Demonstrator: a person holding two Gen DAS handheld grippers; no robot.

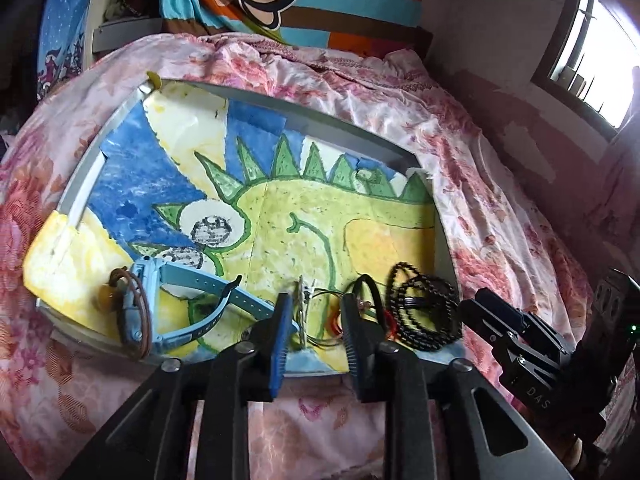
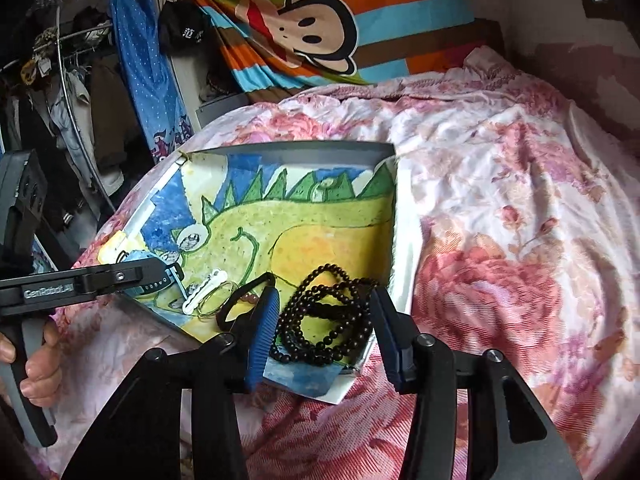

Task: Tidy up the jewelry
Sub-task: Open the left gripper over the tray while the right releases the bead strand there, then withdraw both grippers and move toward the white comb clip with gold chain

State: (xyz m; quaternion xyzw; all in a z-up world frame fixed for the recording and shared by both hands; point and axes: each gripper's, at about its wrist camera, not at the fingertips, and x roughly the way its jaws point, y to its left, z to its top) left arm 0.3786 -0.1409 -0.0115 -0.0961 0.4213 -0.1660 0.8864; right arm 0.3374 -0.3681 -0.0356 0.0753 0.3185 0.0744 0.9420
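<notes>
A grey tray (image 1: 320,120) lined with a dinosaur painting lies on the bed and holds the jewelry. My left gripper (image 1: 316,320) is open over its near edge, with a white clip (image 1: 305,300) and thin wire rings (image 1: 326,312) between the fingers, untouched by the pads. A light blue watch (image 1: 176,304) and a brown ring (image 1: 138,312) lie to its left. A black hair band (image 1: 368,292) and a black bead necklace (image 1: 424,308) lie to its right. My right gripper (image 2: 324,320) is open, its fingers either side of the bead necklace (image 2: 324,312) without pressing it.
The tray (image 2: 312,156) rests on a rumpled pink floral bedspread (image 2: 500,240). A striped cartoon blanket (image 2: 320,28) hangs at the head. In the right wrist view a hand (image 2: 36,360) holds the left gripper (image 2: 160,274), just left of the white clip (image 2: 204,292).
</notes>
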